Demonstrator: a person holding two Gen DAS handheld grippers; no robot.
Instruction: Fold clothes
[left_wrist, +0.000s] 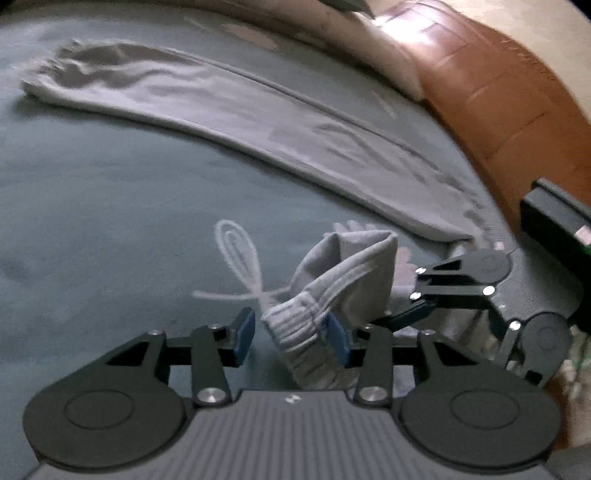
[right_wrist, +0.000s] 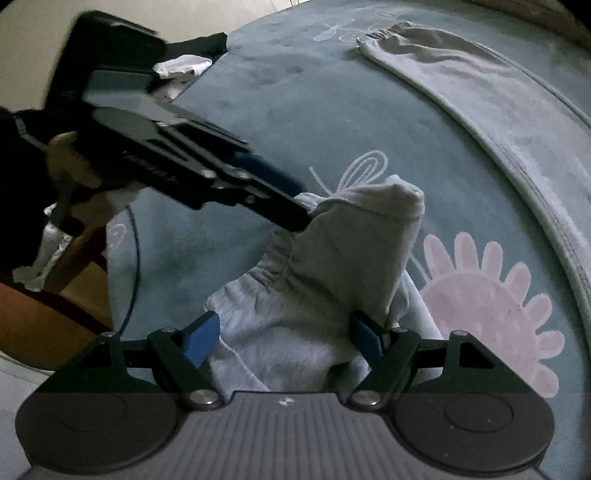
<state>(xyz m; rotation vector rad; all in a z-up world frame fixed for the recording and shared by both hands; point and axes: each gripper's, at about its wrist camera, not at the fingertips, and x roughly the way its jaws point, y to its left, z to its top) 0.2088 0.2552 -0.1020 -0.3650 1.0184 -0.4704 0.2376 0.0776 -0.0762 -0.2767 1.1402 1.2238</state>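
Grey sweatpants (left_wrist: 229, 107) lie on a teal blanket (left_wrist: 92, 206), one leg stretched out flat towards the far cuff. The waistband end (left_wrist: 317, 306) is bunched and lifted. My left gripper (left_wrist: 291, 332) is open, with the ribbed waistband lying between its blue pads (left_wrist: 338, 334), touching the right pad. My right gripper (right_wrist: 284, 338) is open too, with the grey fabric (right_wrist: 332, 258) lying between its fingers. The left gripper (right_wrist: 295, 195) shows in the right wrist view, at the raised fold. The right gripper (left_wrist: 406, 314) shows in the left wrist view, beside the bunch.
The blanket has a pink flower print (right_wrist: 491, 306) and white line drawings (left_wrist: 240, 254). Brown tiled floor (left_wrist: 498, 92) lies beyond the blanket's edge. White and dark clothes (right_wrist: 184, 68) lie at the far edge. The person's hand and dark sleeve (right_wrist: 44, 166) are at left.
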